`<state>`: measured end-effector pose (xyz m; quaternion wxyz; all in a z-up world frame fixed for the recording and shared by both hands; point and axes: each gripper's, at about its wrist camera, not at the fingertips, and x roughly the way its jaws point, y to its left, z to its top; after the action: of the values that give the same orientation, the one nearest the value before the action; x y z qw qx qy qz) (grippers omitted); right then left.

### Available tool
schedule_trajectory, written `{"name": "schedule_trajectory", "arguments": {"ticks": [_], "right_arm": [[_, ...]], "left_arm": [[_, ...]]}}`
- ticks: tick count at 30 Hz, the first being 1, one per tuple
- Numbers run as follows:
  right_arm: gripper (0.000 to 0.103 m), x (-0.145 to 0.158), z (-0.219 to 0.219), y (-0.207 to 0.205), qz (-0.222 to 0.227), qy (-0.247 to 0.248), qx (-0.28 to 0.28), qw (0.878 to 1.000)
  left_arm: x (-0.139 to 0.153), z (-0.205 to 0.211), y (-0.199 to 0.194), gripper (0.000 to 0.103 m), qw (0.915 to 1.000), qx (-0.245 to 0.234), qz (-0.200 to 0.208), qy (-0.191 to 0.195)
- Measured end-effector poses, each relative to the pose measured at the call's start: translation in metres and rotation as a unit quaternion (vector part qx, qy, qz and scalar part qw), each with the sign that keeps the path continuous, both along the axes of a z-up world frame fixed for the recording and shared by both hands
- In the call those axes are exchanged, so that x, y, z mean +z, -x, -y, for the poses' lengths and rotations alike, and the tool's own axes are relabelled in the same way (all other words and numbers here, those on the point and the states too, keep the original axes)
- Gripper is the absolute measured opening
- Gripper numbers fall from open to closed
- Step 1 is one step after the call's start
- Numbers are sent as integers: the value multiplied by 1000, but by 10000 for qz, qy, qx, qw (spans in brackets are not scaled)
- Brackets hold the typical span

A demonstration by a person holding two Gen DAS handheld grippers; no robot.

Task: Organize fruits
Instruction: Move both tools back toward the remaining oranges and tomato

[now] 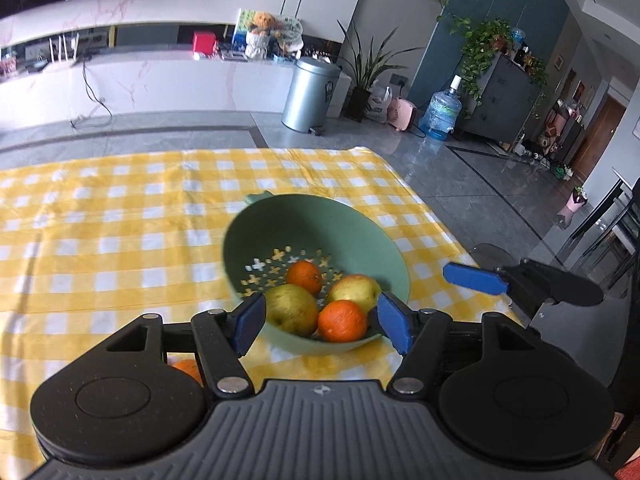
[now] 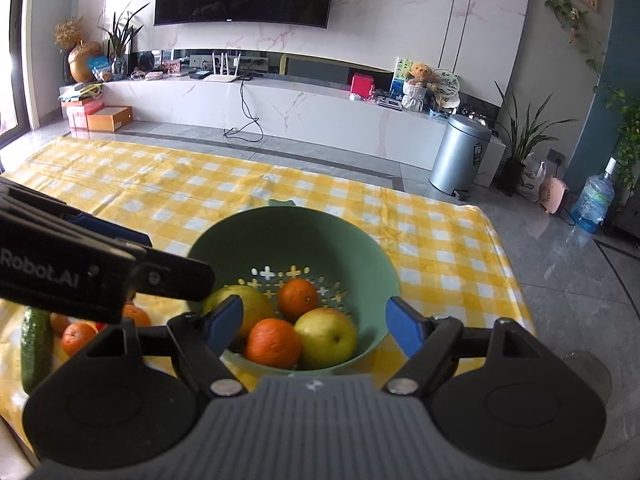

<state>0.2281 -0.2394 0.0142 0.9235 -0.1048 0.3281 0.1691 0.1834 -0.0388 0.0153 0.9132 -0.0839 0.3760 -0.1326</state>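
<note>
Green colander with two oranges, two apples; both grippers apart, empty

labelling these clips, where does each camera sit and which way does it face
Left wrist: rides the left tool, looking down over the green perforated plastic bowl of fruit on the yellow checked tablecloth; its blue pads stand open, and the right tool shows at right.
Right wrist: rides the right tool, same downward aim; pads open, the left tool crossing at left.
Shared: bowl, cloth, silver lidded bin.
</note>
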Motion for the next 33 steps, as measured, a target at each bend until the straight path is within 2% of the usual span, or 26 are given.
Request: {"name": "schedule_trajectory", "arguments": {"ticks": [10, 22, 27, 33], "right_arm": [[76, -20, -21, 52, -175, -757, -270, 9966], [77, -51, -51, 76, -365, -1063, -91, 9936], [77, -60, -62, 78, -317, -1131, 80, 9931], [77, -68, -73, 79, -214, -1028, 273, 9941]], "left_arm": [[-6, -30, 40, 76, 9994, 253, 157, -190], [-35, -68, 64, 76, 9987, 451, 53, -233], [-52, -87, 69, 75, 9985, 522, 3, -190], [-69, -100, 72, 75, 9980, 507, 12, -372]]}}
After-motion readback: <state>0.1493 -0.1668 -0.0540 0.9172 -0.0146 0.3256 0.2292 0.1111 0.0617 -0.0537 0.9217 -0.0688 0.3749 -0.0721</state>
